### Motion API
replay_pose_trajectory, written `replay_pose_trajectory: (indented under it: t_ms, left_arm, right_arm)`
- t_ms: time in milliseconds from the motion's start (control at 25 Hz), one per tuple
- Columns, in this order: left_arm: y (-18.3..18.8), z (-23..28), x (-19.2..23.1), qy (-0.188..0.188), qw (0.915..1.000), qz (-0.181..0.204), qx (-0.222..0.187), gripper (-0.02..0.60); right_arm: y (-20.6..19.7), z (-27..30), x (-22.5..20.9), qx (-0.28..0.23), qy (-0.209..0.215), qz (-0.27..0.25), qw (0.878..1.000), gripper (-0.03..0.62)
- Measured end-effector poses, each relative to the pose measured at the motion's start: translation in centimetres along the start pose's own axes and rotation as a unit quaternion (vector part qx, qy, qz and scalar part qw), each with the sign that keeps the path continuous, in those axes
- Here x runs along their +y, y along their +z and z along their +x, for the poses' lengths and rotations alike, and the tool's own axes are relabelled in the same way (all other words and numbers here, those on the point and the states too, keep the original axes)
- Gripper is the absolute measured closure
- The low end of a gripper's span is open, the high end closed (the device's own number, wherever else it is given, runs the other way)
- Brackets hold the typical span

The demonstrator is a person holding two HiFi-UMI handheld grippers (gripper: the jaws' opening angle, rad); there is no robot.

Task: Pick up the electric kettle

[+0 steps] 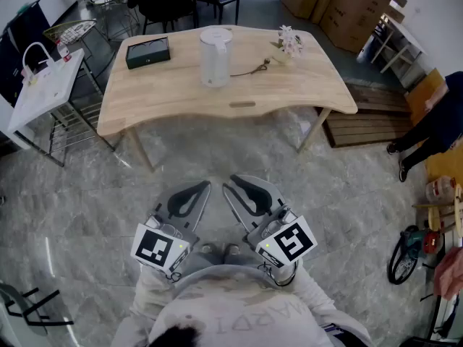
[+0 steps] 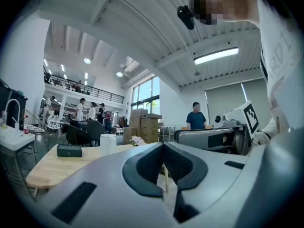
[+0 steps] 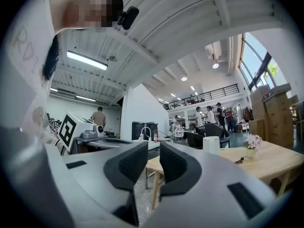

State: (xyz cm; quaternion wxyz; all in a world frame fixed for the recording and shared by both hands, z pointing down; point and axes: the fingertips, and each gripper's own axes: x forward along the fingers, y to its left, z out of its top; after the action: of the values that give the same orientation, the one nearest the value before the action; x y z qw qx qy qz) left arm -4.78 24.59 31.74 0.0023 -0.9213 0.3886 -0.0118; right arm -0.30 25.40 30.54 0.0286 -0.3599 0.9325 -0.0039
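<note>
Head view looks down on a white kettle standing upright on a pale wooden table. It is close to the far edge, about midway along it, with its lid down. A black box lies flat toward the far left corner, well apart from the kettle. A small bunch of pale flowers sits toward the far right corner. A thin dark thing lies on the tabletop between the flowers and the kettle; what it is cannot be told.

The left gripper and the right gripper are held side by side just in front of the person's chest. They are over the grey stone floor, short of the table's near edge and well apart from the kettle. Both point level toward the table.

In the left gripper view the jaws meet at their tips with nothing between them. The kettle shows beyond them to the left, with the box further left on the tabletop. In the right gripper view the jaws are drawn close, with only a narrow slit between the pads and nothing in it. There the kettle shows to the right of the jaws, and the flowers further right.

A white side table stands off the left end of the table. Cardboard boxes are stacked beyond its far right corner, and a wooden pallet lies on the floor by its right end.
</note>
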Motion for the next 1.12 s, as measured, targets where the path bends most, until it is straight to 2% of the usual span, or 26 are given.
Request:
replay_pose_trajectory:
  t_ms: [600, 960, 1120]
  left_arm:
    - [-0.1, -0.4, 2.4, -0.009, 0.9999, 0.007, -0.001, 0.495]
    - [-0.2, -0.8, 5.2, -0.025, 0.9992, 0.029, -0.009, 0.495]
    - [-0.6, -0.4, 6.4, -0.024, 0.9995, 0.020, -0.007, 0.495]
  right_arm:
    - [-0.1, 2.1, 0.5, 0.004, -0.008, -0.007, 1.000, 0.514]
    - [0.1, 3.8, -0.3, -0.015, -0.044, 0.007, 0.999, 0.513]
    - [-0.4, 4.9, -1.4, -0.011, -0.049, 0.013, 0.999, 0.507]
